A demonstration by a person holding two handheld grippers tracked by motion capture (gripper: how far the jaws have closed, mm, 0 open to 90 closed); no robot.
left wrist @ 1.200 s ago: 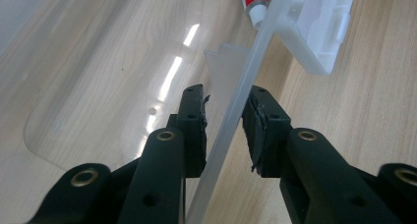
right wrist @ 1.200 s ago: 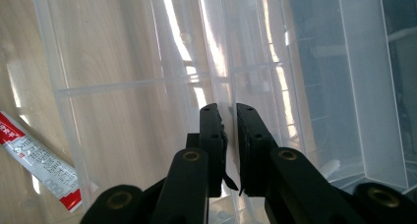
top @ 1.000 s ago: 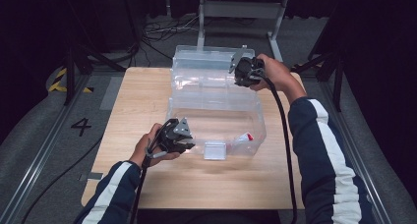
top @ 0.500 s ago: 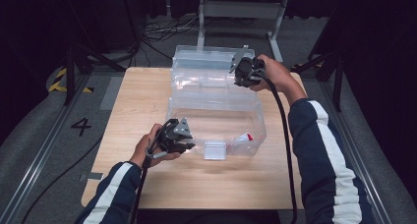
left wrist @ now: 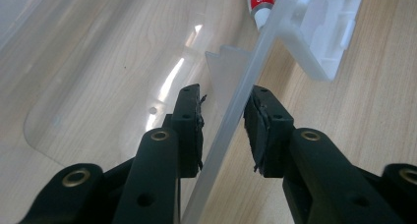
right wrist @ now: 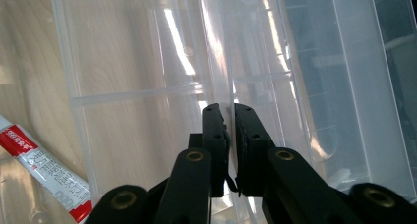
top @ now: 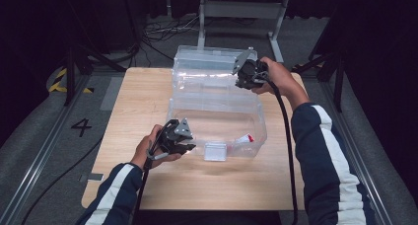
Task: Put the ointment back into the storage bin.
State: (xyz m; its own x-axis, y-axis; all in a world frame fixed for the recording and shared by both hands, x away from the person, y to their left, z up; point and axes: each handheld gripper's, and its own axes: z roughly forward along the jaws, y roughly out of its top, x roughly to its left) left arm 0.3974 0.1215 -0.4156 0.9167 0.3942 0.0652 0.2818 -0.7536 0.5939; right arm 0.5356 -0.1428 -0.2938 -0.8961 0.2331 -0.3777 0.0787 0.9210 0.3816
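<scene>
Clear plastic storage box (top: 217,121) sits mid-desk (top: 138,101), hinged lid (top: 209,69) tipped open behind it, a red-and-white tube (top: 244,138) inside. Thin, light, slick walls that likely flex, so grab the rims, not the panels. Left gripper (left wrist: 223,128) straddles the front rim; jaws look not quite clamped. Right gripper (right wrist: 230,135) jaws are clenched on the lid edge.
</scene>
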